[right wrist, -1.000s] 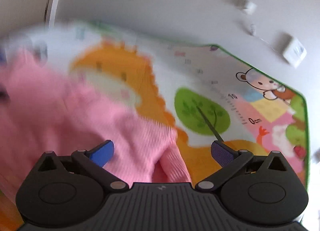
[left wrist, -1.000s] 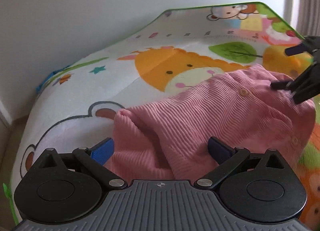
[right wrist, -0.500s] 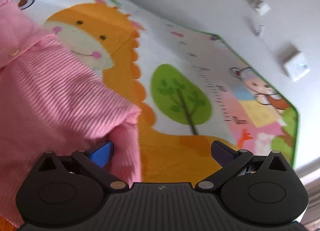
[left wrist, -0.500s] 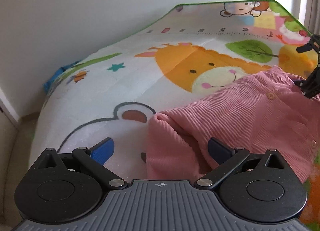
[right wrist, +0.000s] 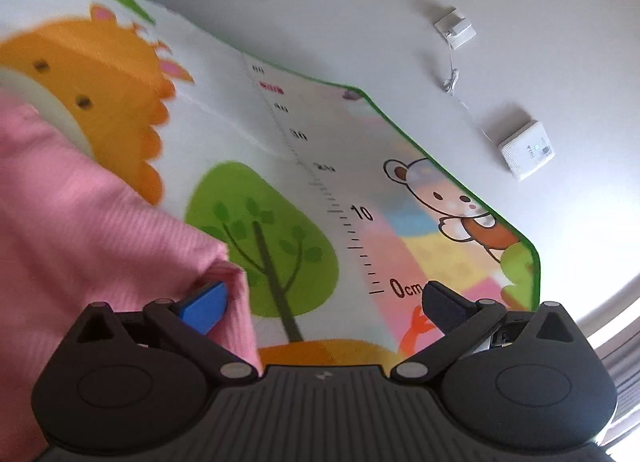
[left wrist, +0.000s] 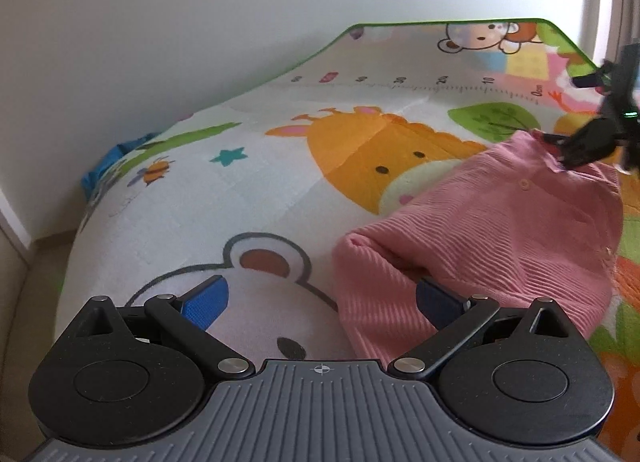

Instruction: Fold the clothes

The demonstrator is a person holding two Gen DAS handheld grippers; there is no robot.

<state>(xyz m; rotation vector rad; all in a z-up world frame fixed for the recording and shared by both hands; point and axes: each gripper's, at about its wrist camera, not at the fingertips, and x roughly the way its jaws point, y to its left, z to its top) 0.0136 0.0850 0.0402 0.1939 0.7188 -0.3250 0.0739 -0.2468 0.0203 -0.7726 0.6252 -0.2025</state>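
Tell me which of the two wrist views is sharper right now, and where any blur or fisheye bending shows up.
Left wrist view: sharper, with the ribs of the pink garment and the play mat print crisp; the mat's far edge bows from fisheye distortion. Right wrist view: softer, the garment and the giraffe print smeared at the left, the ruler numbers readable nearer the centre.

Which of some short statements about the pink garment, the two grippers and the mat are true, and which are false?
1. The pink ribbed garment lies on a cartoon play mat. True.
2. The left gripper is shut on the garment. False: its jaws stand wide open, with only its right pad by the fabric.
3. The right gripper is open. True.
4. A giraffe is printed on the mat. True.
5. The mat's ruler print ends at 50 cm near the bear. False: it reads 0cm there.
6. The garment is blue. False: it is pink.
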